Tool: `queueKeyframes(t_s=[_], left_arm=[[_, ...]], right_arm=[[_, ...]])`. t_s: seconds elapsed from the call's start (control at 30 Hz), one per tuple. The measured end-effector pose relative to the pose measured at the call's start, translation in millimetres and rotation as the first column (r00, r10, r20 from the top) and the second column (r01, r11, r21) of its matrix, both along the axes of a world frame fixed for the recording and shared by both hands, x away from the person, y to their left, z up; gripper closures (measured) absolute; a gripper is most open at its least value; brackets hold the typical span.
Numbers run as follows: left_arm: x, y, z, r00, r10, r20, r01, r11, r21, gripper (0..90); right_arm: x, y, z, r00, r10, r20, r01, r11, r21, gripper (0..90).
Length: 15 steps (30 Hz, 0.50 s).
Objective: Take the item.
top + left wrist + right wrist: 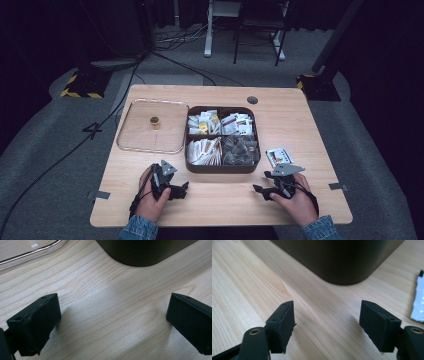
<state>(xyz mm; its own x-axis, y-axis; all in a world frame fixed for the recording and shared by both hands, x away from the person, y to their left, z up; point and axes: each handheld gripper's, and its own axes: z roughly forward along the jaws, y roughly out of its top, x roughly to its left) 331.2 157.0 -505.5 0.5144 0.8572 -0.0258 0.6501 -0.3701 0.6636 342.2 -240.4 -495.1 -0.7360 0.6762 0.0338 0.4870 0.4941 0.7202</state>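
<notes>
Presently, at the far left of the wooden surface (300, 125) lies a clear lid (152, 126), flat, with a small brass-coloured knob (155, 121) at its middle. Just beside it on the right, nearly touching, stands a dark brown box (221, 168) split into four compartments. The two back compartments hold sachets (220, 123) in white, yellow and other colours; the front left one holds pale paper packets (204, 151); the front right one holds greyish pyramid bags (240, 149).

Near the front edge, the left tool (183, 189) rests low in the person's left hand (152, 200), pointing toward the right, just in front of the box's front left corner. In the left gripper view its jaws stand wide apart with bare wood between them, the lid's edge (30, 253) at the upper left and the box's rounded corner (140, 252) ahead.

Farther right, the right tool (260, 190) sits in the right hand (297, 202), pointing left, in front of the box's front right corner. In the right gripper view its jaws are parted with nothing between them, only wood, and the box wall (337, 260) rises close ahead. A single sachet (278, 156) lies flat on the surface just right of the box, near that tool; its edge (418, 302) shows at the right of that view.
</notes>
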Motion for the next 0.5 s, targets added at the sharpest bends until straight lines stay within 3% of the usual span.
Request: queueKeyframes(t_s=[0.07,0.2,0.3,0.5], left_arm=[[0.1,0.1,0.0,1.0000,-0.001,0.000,0.001,1.0000,0.000,0.0],[0.6,0.0,0.1,1.0000,-0.004,-0.001,0.004,1.0000,0.002,0.0],[1.3,-0.1,-0.1,1.0000,-0.006,0.002,0.006,1.0000,0.001,0.0],[2.7,-0.5,-0.2,0.9999,-0.011,0.002,0.011,0.9999,-0.002,0.0]], right_arm=[[-1.1,1.4,-2.0,0.9999,-0.001,-0.012,0.000,0.9999,-0.017,24.7],[-2.2,4.5,-5.0,0.9998,0.016,0.008,-0.015,0.9990,-0.043,15.4],[-2.0,7.8,-10.4,0.9995,0.009,0.029,-0.008,0.9997,-0.022,5.6],[-1.7,11.5,-11.0,0.9995,0.021,0.021,-0.020,0.9991,-0.038,0.4]])
